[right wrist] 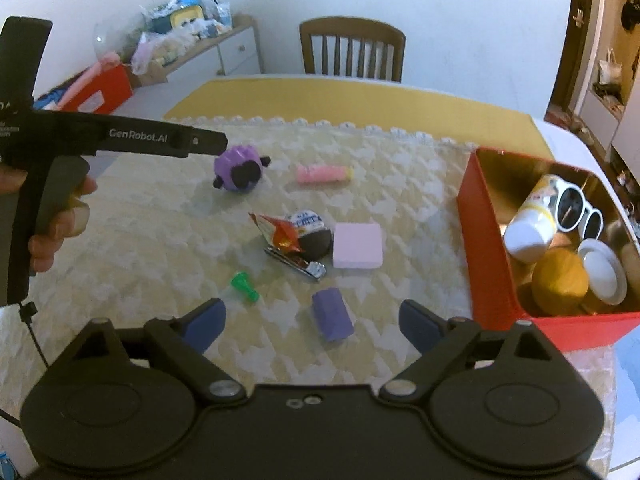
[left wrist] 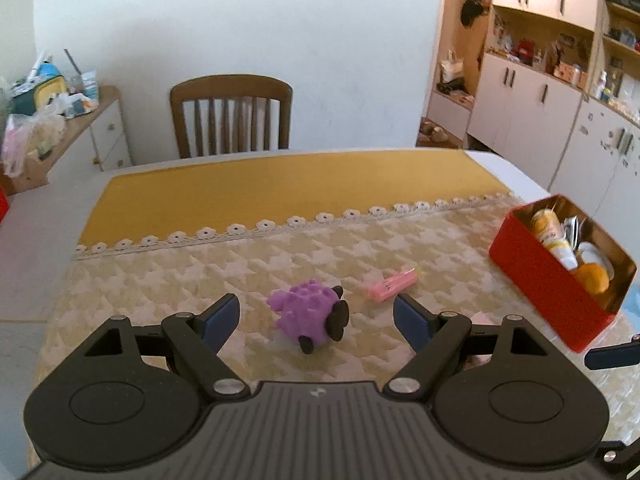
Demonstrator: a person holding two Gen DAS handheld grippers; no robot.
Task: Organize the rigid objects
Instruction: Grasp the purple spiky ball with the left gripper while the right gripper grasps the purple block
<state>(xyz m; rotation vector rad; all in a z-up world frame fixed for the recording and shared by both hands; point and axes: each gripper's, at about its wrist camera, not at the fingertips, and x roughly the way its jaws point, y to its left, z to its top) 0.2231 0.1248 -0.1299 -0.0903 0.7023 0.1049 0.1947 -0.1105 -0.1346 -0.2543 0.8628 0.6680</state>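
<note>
The counter (right wrist: pixel 132 240) carries a quilted cream cloth with a lace border and a yellow strip beyond it; that far strip lies bare up to the wooden chair (right wrist: pixel 352 50). At the right edge stands the red tin (right wrist: pixel 486 248), open-topped, holding a white bottle (right wrist: pixel 530 220), white sunglasses (right wrist: pixel 578 210), a yellow ball (right wrist: pixel 560 282) and a small white dish (right wrist: pixel 604 272).

The left tongs (left wrist: pixel 316 316) are spread wide, angled down, with the purple sheep toy (left wrist: pixel 310 314) on the cloth between their tips, untouched. A pink tube (left wrist: pixel 394 284) lies just beyond to the right.

The right tongs (right wrist: pixel 312 320) are also spread, pinching nothing, tilted down over the purple block (right wrist: pixel 333 314). Near it lie a green peg (right wrist: pixel 244 284), nail clippers (right wrist: pixel 298 264), a snack wrapper (right wrist: pixel 294 230) and a pink square block (right wrist: pixel 357 246). A hand (right wrist: pixel 60 216) grips the left tool's handle at the left margin.
</note>
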